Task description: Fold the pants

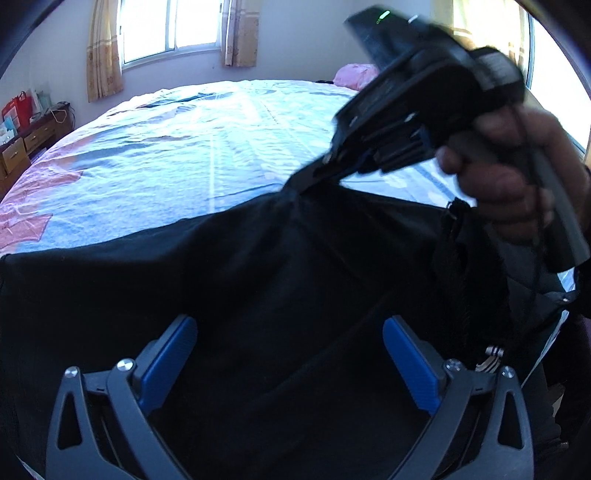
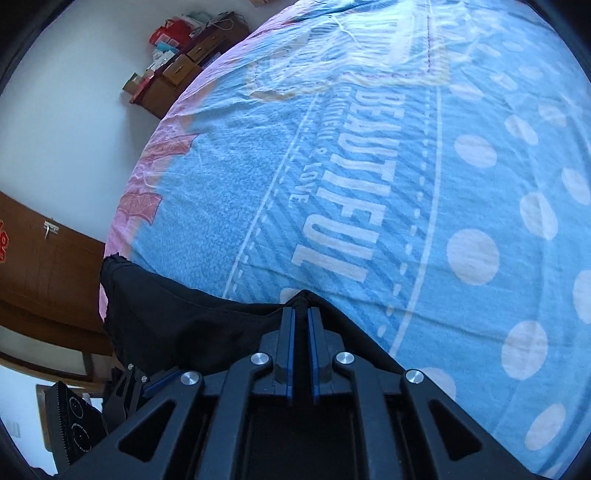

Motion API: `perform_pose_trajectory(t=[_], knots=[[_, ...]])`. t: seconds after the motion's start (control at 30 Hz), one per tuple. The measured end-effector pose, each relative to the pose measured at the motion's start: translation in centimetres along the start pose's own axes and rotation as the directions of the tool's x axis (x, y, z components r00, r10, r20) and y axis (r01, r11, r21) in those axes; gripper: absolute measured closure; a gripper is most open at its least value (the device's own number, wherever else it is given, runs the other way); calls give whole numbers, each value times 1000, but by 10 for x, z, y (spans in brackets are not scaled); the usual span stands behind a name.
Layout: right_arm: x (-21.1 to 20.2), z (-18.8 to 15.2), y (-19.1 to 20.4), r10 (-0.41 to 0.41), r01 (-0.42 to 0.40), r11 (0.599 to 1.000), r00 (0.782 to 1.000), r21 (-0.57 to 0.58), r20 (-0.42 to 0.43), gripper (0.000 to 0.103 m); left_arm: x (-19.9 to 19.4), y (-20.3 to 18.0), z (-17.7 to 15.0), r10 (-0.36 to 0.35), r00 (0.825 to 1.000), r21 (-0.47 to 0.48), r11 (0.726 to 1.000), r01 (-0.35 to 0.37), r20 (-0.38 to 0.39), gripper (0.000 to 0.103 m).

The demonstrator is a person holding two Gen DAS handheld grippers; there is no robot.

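Black pants [image 1: 221,277] lie across the near edge of the bed and fill the lower half of the left wrist view. My left gripper [image 1: 291,339] hovers over them, open wide; its blue pads [image 1: 173,354] stand apart with only flat cloth beneath. A hand [image 1: 498,177] holds my right gripper [image 1: 316,175] at the upper right, where it pinches a raised peak of the fabric. In the right wrist view, the right gripper [image 2: 301,306] is shut on a small fold of the pants [image 2: 177,325], which is pulled up into a point. The left gripper's pad [image 2: 159,382] peeks in at the lower left.
The bed [image 1: 221,147] carries a blue sheet with white dots and lettering [image 2: 369,184], pink along its left edge. A wooden dresser [image 1: 26,144] [image 2: 177,74] with bags on top stands at the left. A pink pillow [image 1: 354,72], curtained windows [image 1: 170,26] and a brown door [image 2: 44,266] surround it.
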State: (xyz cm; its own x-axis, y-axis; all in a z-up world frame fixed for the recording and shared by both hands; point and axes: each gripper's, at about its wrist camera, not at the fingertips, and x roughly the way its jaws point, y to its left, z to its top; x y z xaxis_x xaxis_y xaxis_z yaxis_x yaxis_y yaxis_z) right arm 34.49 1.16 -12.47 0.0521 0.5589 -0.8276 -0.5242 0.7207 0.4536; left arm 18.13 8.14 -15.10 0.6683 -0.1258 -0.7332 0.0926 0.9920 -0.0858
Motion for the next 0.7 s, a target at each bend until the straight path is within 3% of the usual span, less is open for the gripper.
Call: perform_pose_trajectory(t=[0.07, 0.13, 0.23, 0.4, 0.53, 0.7], knots=[[-20, -5, 4, 33, -33, 999, 999, -13, 43, 94, 0, -1, 0, 2, 1000, 2, 1000, -2, -1, 0], [-44, -14, 8, 10, -6, 999, 995, -34, 96, 90, -1, 0, 1, 3, 1000, -5, 1000, -3, -2, 0], [-90, -41, 10, -17, 26, 999, 982, -44, 188, 65, 0, 0, 0, 8, 1000, -6, 1000, -8, 0, 0], [-146, -106, 13, -59, 83, 995, 946, -60, 320, 63, -1, -4, -2, 26, 1000, 1, 1000, -26, 1, 0], [-143, -155, 4, -81, 92, 995, 948, -23, 309, 63, -1, 1, 2, 11, 1000, -27, 1000, -11, 1, 0], [-98, -171, 0, -70, 77, 997, 967, -19, 245, 63, -6, 11, 5, -32, 999, -99, 995, 32, -4, 0]])
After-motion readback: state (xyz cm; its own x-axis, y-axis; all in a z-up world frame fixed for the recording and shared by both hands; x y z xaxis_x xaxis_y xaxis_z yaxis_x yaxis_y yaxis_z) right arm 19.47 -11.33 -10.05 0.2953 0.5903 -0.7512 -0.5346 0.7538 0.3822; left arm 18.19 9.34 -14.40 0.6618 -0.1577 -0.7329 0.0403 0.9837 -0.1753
